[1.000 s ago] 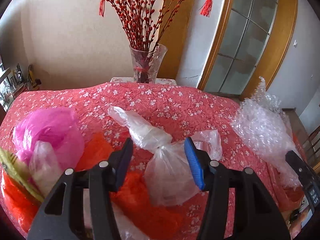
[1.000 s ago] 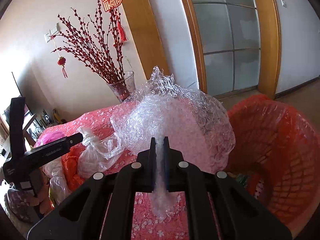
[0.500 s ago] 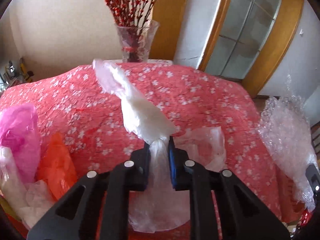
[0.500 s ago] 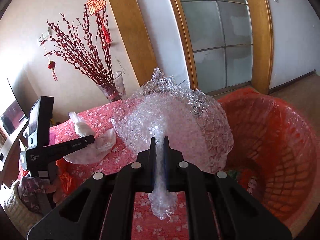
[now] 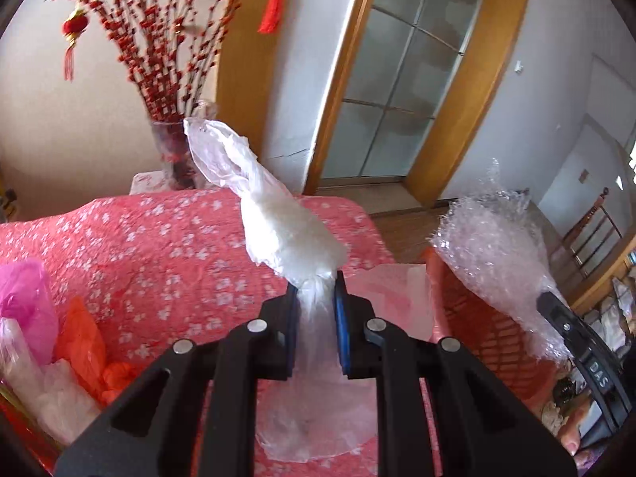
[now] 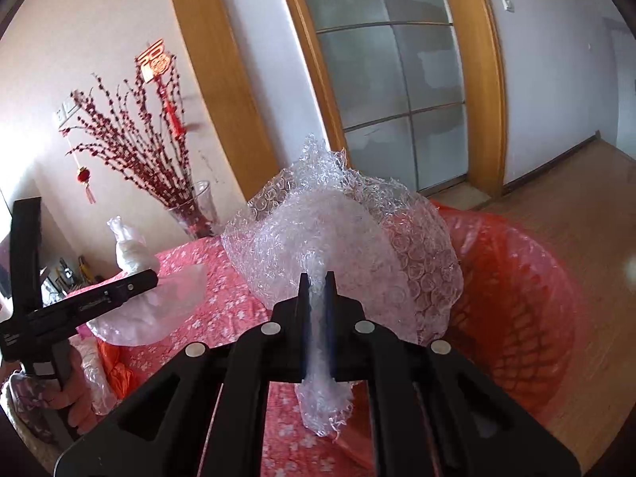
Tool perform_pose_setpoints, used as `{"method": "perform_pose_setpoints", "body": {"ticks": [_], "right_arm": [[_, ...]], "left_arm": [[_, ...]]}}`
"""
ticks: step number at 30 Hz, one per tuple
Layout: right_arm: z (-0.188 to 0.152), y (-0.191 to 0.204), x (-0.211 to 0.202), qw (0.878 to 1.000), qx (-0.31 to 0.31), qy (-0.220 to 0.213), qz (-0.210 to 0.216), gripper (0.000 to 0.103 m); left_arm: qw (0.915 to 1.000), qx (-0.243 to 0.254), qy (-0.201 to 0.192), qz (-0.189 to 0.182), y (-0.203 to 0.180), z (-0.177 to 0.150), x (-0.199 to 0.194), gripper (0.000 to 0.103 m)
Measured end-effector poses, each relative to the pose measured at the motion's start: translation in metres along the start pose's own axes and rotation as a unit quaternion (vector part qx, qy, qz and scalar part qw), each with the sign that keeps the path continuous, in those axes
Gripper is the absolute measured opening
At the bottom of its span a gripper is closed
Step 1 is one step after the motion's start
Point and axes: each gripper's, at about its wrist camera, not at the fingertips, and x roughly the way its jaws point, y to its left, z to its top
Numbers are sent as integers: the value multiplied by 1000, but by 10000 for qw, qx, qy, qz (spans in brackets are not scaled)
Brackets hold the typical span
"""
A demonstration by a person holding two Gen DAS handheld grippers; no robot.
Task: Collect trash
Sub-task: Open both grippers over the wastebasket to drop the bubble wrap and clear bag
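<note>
— What just changed?

— My left tongs [image 5: 314,292] have just closed on the knotted neck of the clear plastic bag [image 5: 278,214] and lifted it off the floral worktop [image 5: 139,234]. My right tongs [image 6: 317,278] pinch the bubble wrap [image 6: 346,238].

— Meaning?

— Both pieces are ready for the red basket [image 6: 516,298].

— The bag?

— Thin, crinkled, limp, hanging beside the basket.

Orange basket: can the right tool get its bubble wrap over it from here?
Probably yes. The right tool is shut on the bubble wrap, which already hangs beside the orange basket; nothing shows between them, and the basket's mouth looks open.
</note>
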Motion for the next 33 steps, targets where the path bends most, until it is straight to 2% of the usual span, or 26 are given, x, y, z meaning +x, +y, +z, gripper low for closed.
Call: {"method": "perform_pose_setpoints", "body": {"ticks": [8,18,33], "right_arm": [[5,-27,-19,9991,220,-194,-294,7],[7,-58,-36,9962,464,-349,-645,7],[4,-87,-44,9917,735,-424,-961,7]], "left_arm": [[9976,445,4,-537,-50,-2,1,17],[9914,868,107,-973,-107,-10,7,17],[9823,1253,407,-1335,-153,-22,37,17]]}}
